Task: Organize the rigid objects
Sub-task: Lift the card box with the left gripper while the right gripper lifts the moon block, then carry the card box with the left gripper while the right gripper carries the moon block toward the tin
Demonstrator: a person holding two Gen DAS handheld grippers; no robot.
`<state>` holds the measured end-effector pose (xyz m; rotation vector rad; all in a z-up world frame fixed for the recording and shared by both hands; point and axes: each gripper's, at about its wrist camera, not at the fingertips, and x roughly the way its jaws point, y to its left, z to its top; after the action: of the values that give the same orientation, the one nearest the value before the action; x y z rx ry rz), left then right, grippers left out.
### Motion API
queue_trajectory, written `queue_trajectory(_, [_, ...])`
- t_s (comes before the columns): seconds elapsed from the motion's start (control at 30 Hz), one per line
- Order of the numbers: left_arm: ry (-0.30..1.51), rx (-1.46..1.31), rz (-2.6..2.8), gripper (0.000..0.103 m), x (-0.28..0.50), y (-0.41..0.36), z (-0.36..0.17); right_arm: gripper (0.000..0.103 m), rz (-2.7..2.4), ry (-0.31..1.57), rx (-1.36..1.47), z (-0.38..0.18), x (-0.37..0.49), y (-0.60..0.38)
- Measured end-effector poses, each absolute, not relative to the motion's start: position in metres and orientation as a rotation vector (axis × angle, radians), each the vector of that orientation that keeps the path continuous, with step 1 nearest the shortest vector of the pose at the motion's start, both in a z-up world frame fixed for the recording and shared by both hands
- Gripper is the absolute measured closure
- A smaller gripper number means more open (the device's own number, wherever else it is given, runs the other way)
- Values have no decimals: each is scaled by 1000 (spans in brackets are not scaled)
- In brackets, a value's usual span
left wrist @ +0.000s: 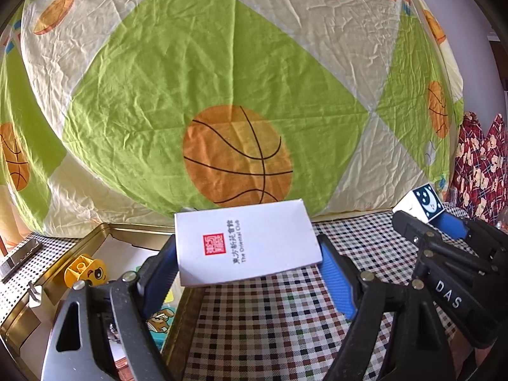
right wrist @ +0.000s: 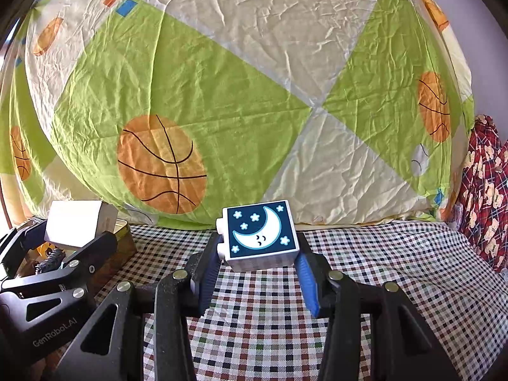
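Note:
My left gripper (left wrist: 247, 254) is shut on a white box (left wrist: 246, 243) with a red seal and printed text, held above the right rim of a gold tin (left wrist: 95, 235). A yellow toy brick (left wrist: 85, 270) with a face lies in the tin. My right gripper (right wrist: 258, 254) is shut on a white toy block with a moon and stars picture (right wrist: 260, 236), held above the checked tablecloth (right wrist: 381, 270). The moon block (left wrist: 424, 203) and right gripper also show at the right of the left wrist view. The white box (right wrist: 79, 222) and tin (right wrist: 122, 244) show at the left of the right wrist view.
A bed with a green and cream basketball-print sheet (left wrist: 222, 79) rises right behind the table. A red patterned cloth (right wrist: 485, 190) hangs at the far right. A metal clip (left wrist: 19, 257) lies left of the tin. Picture cards (left wrist: 160, 320) lie inside the tin.

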<state>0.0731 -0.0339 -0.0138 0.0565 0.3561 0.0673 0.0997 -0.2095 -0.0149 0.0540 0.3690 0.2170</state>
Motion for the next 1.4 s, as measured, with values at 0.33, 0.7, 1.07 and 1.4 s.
queue_trajectory(0.33, [305,40,88,20,54,-25,-9,56,205,334,59,-12,89,-210])
queue_trajectory(0.7, [264,46,78,20,41,-22,-2,56,215,285,21,-6,74,-198])
queue_trajectory(1.07, [250,10,89,20,32,-9,9,56,260,261,-1,-1,62,-182])
queue_trajectory(1.4, [210,23,106,20,19,2,25,56,310,262,26,7,55,-172])
